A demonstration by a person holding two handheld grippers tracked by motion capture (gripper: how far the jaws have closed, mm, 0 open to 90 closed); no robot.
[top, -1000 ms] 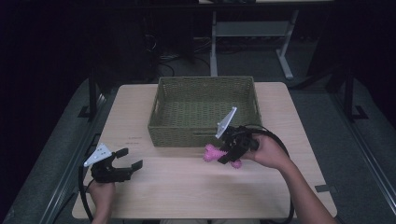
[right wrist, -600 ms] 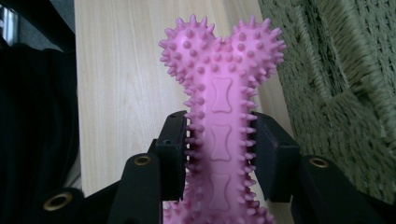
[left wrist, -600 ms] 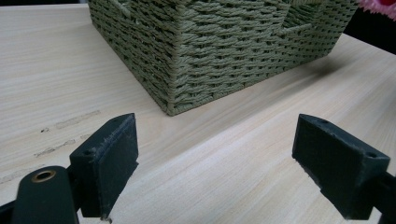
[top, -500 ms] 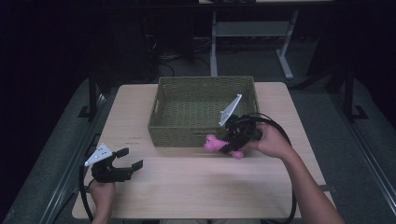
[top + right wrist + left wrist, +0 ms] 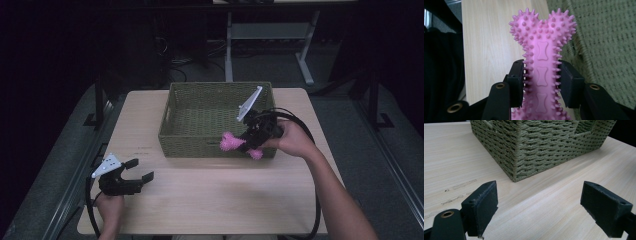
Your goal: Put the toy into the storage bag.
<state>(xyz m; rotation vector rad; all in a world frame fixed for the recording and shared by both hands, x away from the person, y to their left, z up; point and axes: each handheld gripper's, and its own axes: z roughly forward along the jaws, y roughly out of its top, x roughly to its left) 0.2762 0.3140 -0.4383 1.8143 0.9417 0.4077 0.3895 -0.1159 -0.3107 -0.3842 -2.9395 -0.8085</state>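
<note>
Two black grippers are working at the pale wooden table (image 5: 210, 200), one in each of the person's hands.

The right gripper (image 5: 246, 141) is squeezing a pink spiky rubber bone toy (image 5: 231, 143). In the right gripper view its two black fingers (image 5: 517, 82) are pressing on the thin middle of the bone toy (image 5: 541, 57), one on each side, with the little spikes squashed against the pads. One knobby end of the bone is sticking out past the fingertips, and the other end is hanging back behind them, close to the hand. The person's right hand (image 5: 290, 141) is holding this gripper up off the table, right at the near front wall of the green woven rope basket (image 5: 200, 145). In the right gripper view the inside of the basket (image 5: 604, 37) is lying just to one side of the fingers and the bare table to the other side.

The left gripper (image 5: 135, 172) is sitting low near the table, in the person's left hand (image 5: 109, 207), well apart from the bone toy. Its fingers (image 5: 482, 207) are standing wide open with nothing between them but bare wood. In the left gripper view a corner of the basket (image 5: 516, 162) is sitting a little way ahead of the fingertips, not touching them.
</note>
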